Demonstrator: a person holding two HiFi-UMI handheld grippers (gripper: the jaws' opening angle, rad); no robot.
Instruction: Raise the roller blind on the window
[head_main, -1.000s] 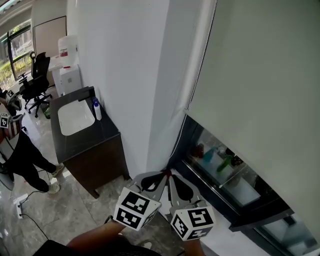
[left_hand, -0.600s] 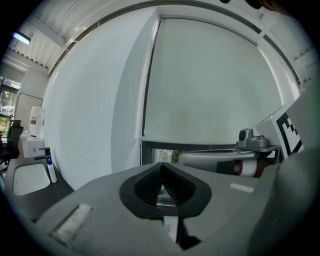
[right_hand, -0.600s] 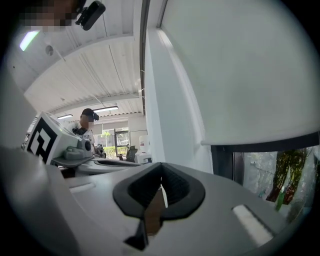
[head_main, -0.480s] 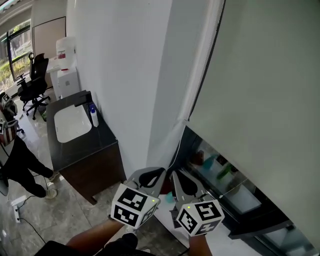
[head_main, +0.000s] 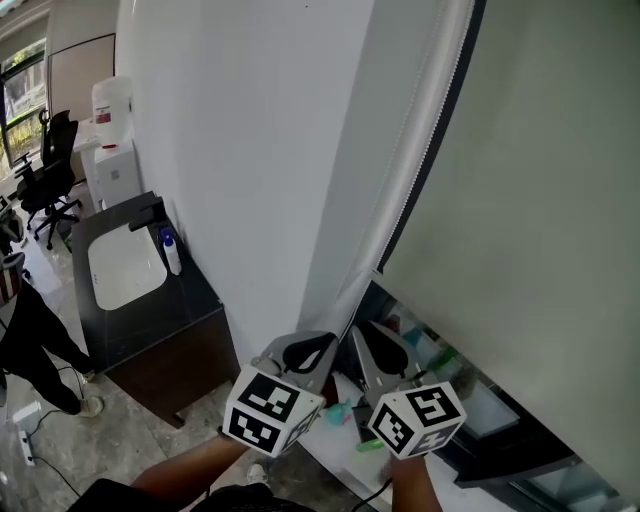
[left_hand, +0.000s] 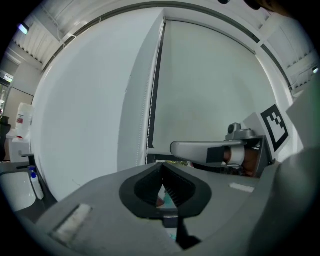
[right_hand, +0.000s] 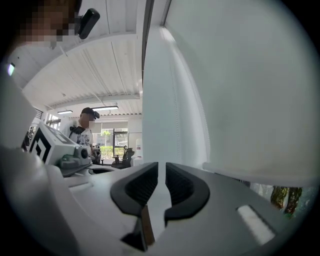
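Low in the centre of the head view, the left claw (head_main: 322, 348) and right claw (head_main: 358, 332) are pale grey shells with black ribbed pads (left_hand: 149, 186). Each carries a white cube (head_main: 272, 410) printed with black square markers. Dark cloth (head_main: 130, 497) at the bottom edge is perhaps clothing.

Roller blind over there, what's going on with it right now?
A person holds two grippers low beside the roller blind, which covers all but the bottom of the window. The left gripper has its jaws shut, and the right gripper has its jaws slightly apart. Neither visibly holds the bead chain hanging along the blind's edge.
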